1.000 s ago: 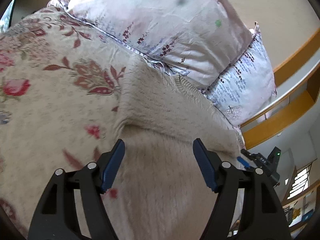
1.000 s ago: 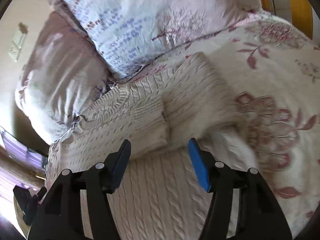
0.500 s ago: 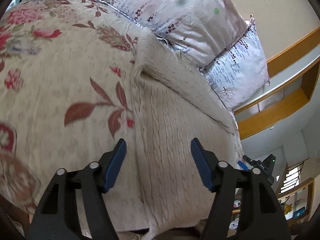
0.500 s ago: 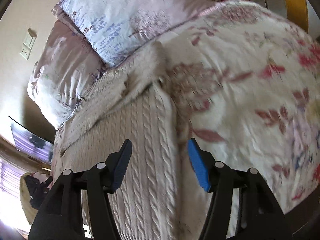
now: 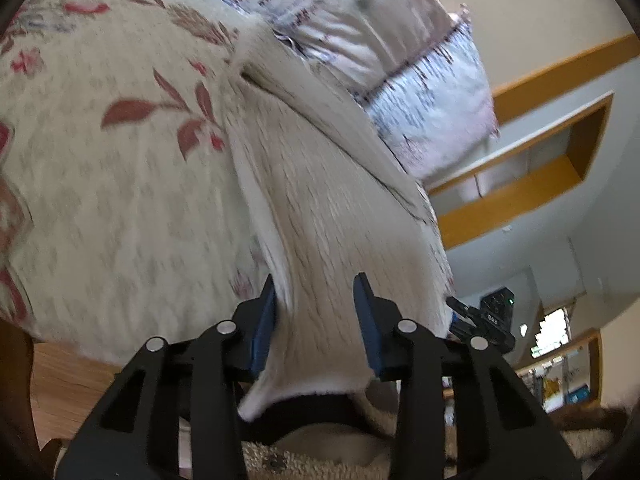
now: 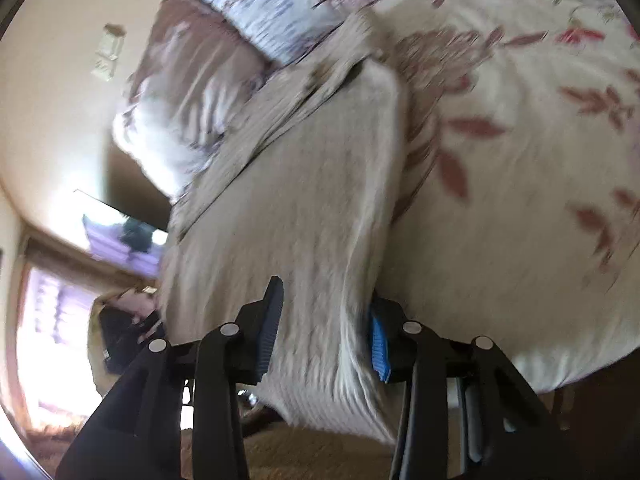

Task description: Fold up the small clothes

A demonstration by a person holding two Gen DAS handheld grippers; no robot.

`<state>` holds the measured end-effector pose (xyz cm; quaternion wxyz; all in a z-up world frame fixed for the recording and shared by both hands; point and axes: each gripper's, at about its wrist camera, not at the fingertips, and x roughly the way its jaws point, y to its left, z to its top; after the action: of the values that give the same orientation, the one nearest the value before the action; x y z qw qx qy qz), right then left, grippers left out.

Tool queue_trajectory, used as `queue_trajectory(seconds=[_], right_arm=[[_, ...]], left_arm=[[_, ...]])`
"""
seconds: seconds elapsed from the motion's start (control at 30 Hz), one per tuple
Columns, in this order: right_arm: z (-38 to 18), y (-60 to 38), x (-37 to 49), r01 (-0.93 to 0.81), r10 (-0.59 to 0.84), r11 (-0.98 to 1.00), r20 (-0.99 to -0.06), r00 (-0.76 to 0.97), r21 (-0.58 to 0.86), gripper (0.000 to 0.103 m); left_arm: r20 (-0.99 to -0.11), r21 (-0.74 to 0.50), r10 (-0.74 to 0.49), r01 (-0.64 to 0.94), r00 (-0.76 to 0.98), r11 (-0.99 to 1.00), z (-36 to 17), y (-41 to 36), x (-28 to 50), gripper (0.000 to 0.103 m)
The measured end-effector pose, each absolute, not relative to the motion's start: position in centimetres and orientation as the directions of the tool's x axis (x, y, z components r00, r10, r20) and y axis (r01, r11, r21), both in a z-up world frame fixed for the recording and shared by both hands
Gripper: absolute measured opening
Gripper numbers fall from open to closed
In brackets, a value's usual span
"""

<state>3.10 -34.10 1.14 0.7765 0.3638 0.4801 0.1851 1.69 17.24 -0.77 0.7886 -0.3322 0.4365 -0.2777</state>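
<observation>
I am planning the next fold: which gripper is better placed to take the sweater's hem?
Left, slightly. The hem of the sweater lies deep between the fingers of the left gripper, both pads visible; at the right gripper, blurred fabric covers one pad.

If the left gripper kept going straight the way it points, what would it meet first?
Probably the cream knit sweater, whose hem already lies between the left gripper fingers; motion blur leaves depth uncertain.

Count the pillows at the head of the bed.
2. A pink floral pillow lies behind the sweater's far end; a white pillow with blue print lies to its right. More may be out of frame.
</observation>
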Motion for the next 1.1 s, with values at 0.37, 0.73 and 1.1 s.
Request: queue_trajectory(seconds=[0.37,0.73,1.1], right_arm=[[2.2,-31.4,1.5,-0.043,0.651,0.712,-0.637,0.412,0.7,0.037],[5.0,-31.1,0.8,-0.119,0.541,0.803,-0.631,0.555,0.584,0.009],[9.0,-31.7,0.3,-0.14,0.362,0.89,-0.486,0.795,0.433,0.008]], left_arm=[[-0.494,-0.779,-0.794,0.226,0.355,0.585,-2.1,15.3,-1.2,0.037],[-0.508,-0.743,-0.771,0.258,0.385,0.618,-1.0,14.9,0.0,0.007],[-0.444,-0.729,-0.711,0.241,0.545,0.64,2.7,18.3,2.2,0.006]])
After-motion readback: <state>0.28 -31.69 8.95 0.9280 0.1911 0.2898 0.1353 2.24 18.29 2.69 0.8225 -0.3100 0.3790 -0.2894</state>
